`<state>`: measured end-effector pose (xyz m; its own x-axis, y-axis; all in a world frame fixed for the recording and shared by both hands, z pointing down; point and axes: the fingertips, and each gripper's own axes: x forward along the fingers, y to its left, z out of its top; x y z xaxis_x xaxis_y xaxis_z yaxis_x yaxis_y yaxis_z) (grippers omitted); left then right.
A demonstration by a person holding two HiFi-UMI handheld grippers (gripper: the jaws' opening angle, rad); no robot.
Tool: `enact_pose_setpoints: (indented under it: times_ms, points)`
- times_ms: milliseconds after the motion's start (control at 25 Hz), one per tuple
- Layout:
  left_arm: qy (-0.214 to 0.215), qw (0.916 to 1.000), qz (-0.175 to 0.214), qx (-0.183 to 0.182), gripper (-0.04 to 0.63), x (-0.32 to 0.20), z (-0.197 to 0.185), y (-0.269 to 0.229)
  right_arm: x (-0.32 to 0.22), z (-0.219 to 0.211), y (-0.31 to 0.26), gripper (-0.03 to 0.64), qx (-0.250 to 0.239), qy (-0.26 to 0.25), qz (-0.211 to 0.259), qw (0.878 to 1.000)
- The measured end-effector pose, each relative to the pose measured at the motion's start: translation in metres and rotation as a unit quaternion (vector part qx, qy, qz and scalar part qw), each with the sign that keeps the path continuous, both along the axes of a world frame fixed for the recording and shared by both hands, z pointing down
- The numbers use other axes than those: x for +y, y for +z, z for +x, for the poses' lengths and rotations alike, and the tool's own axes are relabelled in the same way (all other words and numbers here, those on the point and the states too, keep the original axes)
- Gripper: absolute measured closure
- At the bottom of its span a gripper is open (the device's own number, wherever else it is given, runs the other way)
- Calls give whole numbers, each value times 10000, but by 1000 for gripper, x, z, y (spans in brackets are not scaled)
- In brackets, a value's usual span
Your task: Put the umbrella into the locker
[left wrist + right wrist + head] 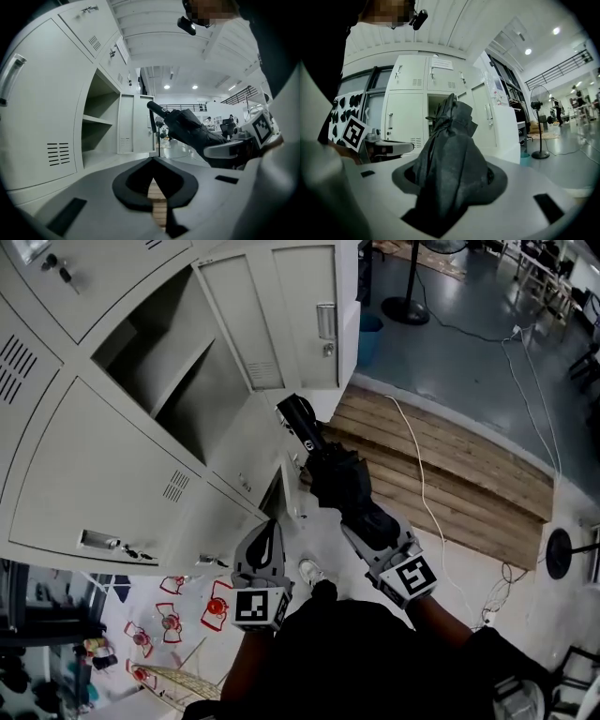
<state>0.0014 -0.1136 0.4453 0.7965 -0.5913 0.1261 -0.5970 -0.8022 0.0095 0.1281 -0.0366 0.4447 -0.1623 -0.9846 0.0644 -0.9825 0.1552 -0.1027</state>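
My right gripper [364, 521] is shut on a folded black umbrella [336, 472], clamped round its cloth end. The black handle [296, 414] points up toward the lockers. In the right gripper view the umbrella [449, 154] fills the space between the jaws and rises in front of the open locker [437, 107]. The open locker [178, 371] has a shelf inside, and its door [281, 315] is swung out to the right. My left gripper [266, 542] hangs just left of the umbrella, shut and holding nothing. The left gripper view shows the umbrella [187, 127] at the right and the locker opening [99, 123] at the left.
Shut grey lockers [94, 474] surround the open one. A wooden platform [450, 484] with a white cable [424, 498] lies to the right. A blue bin [370, 337] and a fan stand [405, 307] sit beyond the door. Red objects [169, 620] lie on the floor at lower left.
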Motion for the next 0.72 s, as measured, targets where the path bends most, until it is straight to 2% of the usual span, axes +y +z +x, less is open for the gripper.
enact_pose_setpoints:
  times_ms: [720]
  points:
    - [-385, 9992, -52, -25, 597, -114, -12, 2, -129, -16, 14, 396, 84, -592, -325, 9977]
